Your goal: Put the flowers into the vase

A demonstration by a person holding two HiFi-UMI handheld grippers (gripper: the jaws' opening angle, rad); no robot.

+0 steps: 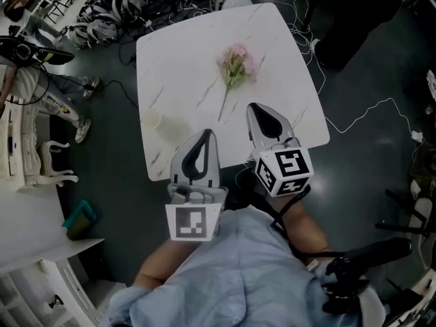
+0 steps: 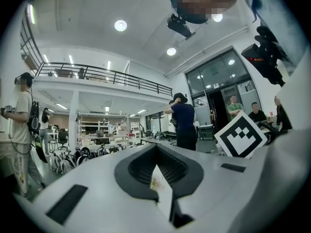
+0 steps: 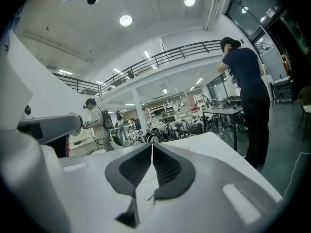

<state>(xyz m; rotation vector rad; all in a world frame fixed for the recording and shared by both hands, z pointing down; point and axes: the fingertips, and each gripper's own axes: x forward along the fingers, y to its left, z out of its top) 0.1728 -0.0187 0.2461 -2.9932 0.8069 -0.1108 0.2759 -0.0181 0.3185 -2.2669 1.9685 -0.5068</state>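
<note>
Claws: left gripper (image 1: 206, 135) and right gripper (image 1: 254, 109) clenched tip to tip, empty, above table (image 1: 293, 46) near edge
Flowers (image 1: 236, 65): lying mid-table, nearer far edge
Vase (image 1: 163, 123): pale, by left edge
Surface: white marble
Room: dark floor (image 1: 116, 176), loose cables (image 1: 361, 114), person (image 3: 248, 96) standing

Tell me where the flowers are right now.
In the head view, the flowers lie flat around the middle of the white table, apart from the pale vase at their lower left.

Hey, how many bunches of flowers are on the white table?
1: the pink flowers lie near the middle of the table, right of and beyond the pale vase. None seems hidden.
</note>
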